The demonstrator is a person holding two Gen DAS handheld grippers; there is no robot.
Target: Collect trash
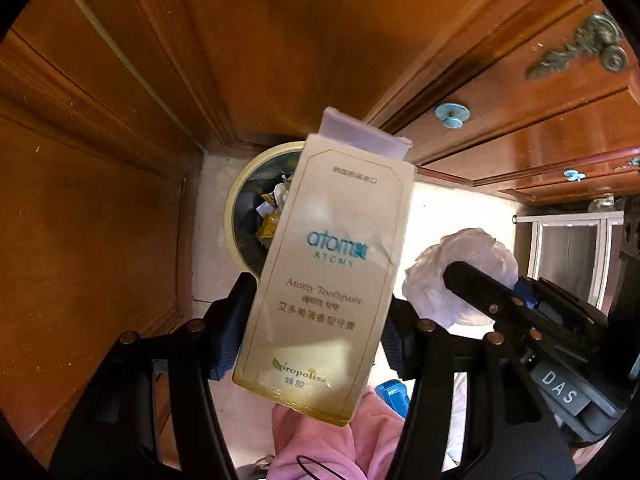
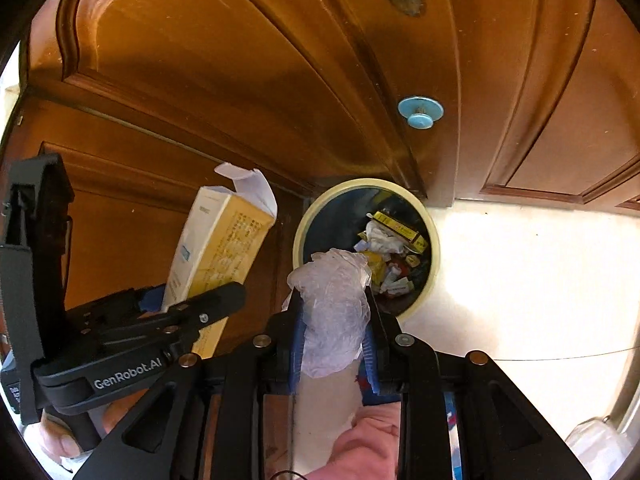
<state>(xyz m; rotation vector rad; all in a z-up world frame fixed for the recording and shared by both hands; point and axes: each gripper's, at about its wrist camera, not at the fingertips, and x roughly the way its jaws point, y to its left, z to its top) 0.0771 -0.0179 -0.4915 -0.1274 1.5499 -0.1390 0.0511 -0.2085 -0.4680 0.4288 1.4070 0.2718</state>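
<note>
Two grippers are hanging over the floor, each clamping trash: the left gripper (image 1: 312,332) is pinching a toothpaste box (image 1: 328,264), the right gripper (image 2: 334,344) is squeezing a crumpled plastic wad (image 2: 334,312). Both should be centred above the bin (image 2: 298,240) before letting go. Only the right view is showing the box's torn flap; the left is showing its printed front.

bin (image 2: 434,240): floor, cabinet corner | trash (image 2: 390,248): inside bin
</note>
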